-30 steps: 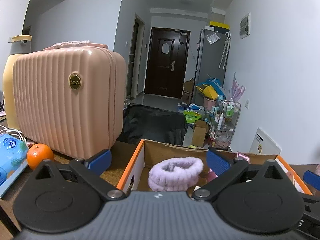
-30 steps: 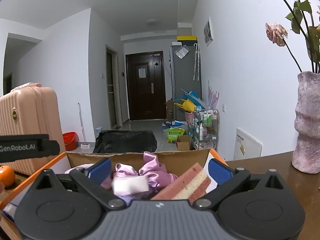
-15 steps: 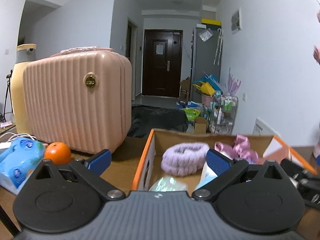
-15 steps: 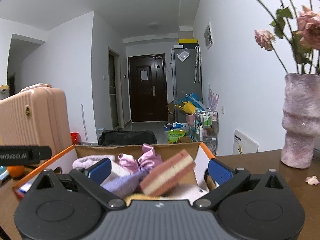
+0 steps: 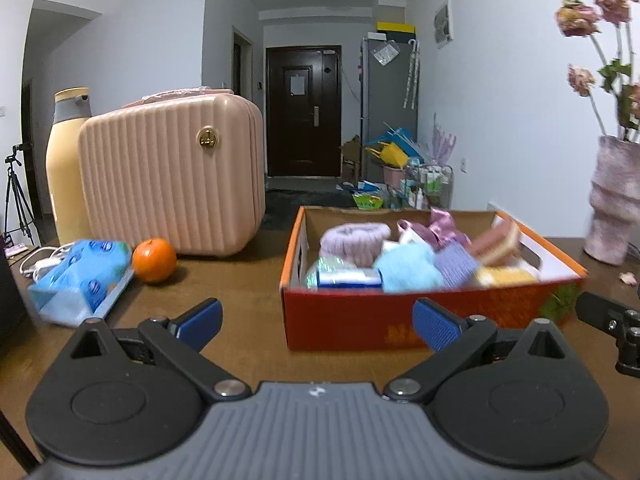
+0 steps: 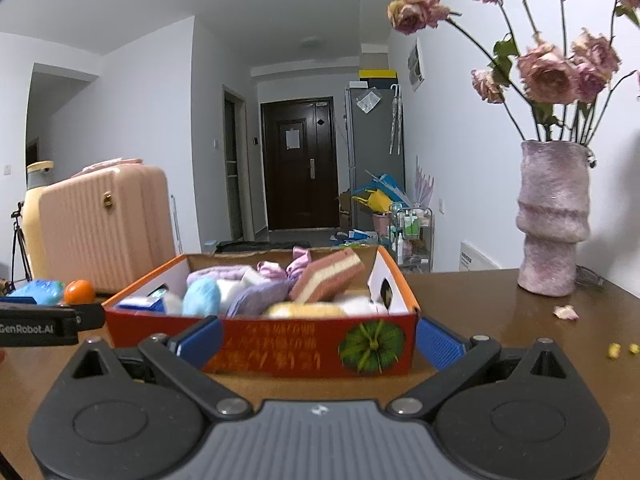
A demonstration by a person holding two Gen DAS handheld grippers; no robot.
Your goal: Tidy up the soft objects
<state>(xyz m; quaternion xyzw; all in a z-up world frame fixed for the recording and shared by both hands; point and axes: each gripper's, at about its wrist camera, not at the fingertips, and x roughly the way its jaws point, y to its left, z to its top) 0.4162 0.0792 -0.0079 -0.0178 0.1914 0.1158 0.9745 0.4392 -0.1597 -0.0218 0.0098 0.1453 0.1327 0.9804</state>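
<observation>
An orange-red cardboard box (image 5: 360, 320) stands on the brown table, also in the right wrist view (image 6: 280, 344). It holds several soft things: a lilac fluffy headband (image 5: 354, 236), a light blue cloth (image 5: 408, 272), a purple satin bow (image 5: 440, 226) and a pink-and-cream sponge (image 6: 326, 274). My left gripper (image 5: 316, 320) is open and empty, in front of the box's left corner. My right gripper (image 6: 318, 334) is open and empty, close in front of the box.
A pink ribbed case (image 5: 172, 176) and a yellow bottle (image 5: 66, 168) stand at the left. An orange (image 5: 154, 260) and a blue tissue pack (image 5: 80, 280) lie before them. A purple vase (image 6: 552, 220) of dried roses stands at the right.
Both grippers have pulled back from over the box, so its front wall now shows. Both stay open and empty.
</observation>
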